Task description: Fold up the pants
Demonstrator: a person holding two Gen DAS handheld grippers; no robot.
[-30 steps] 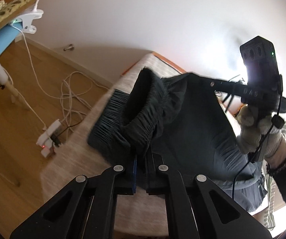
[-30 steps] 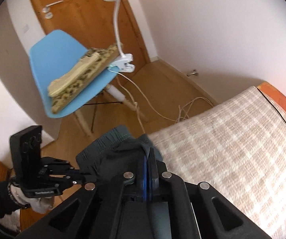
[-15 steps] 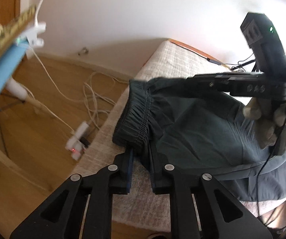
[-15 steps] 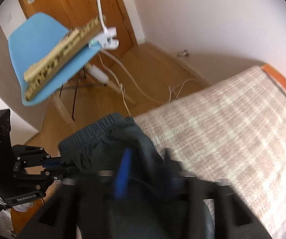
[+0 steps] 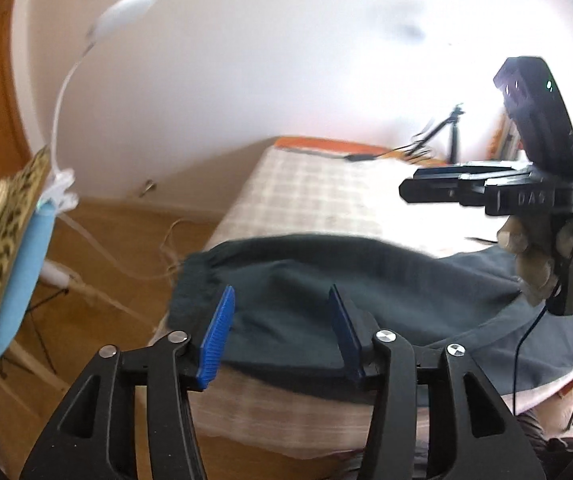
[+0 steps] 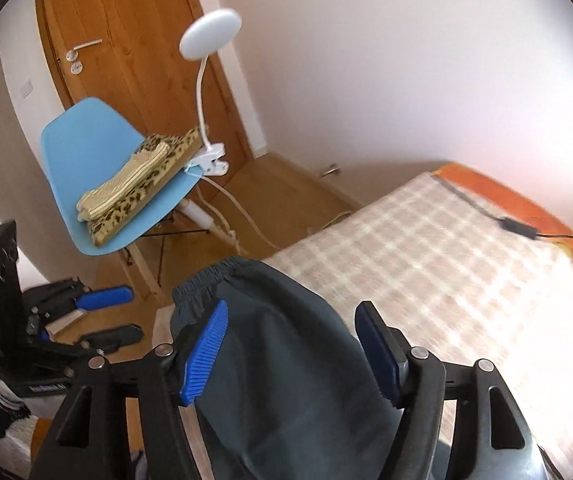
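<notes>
Dark teal pants [image 5: 366,296], soft matte cloth with a gathered elastic waistband [image 6: 206,276], spread flat near the corner of the bed [image 6: 426,248], on a beige checked woven cover with an orange edge beyond.

Left gripper [image 5: 282,328]: black angular frame, ribbed blue pads [image 5: 218,332], jaws opening, half spread above the cloth, nothing pinched between them. Right gripper [image 6: 290,352]: same build, jaws opening and wider, raised over the pants and clear of the fabric; seen from the left wrist view, gripped by a hand in a pale knitted glove [image 5: 534,256].

Beside the bed, on wooden plank flooring: a smooth moulded light-blue chair [image 6: 86,152] bearing folded leopard-print and striped textiles [image 6: 138,188], with a white clip lamp [image 6: 210,32], round flat head on a bendy neck, clamped to the seat edge. Behind, a varnished wooden door [image 6: 126,40] with a metal handle.
</notes>
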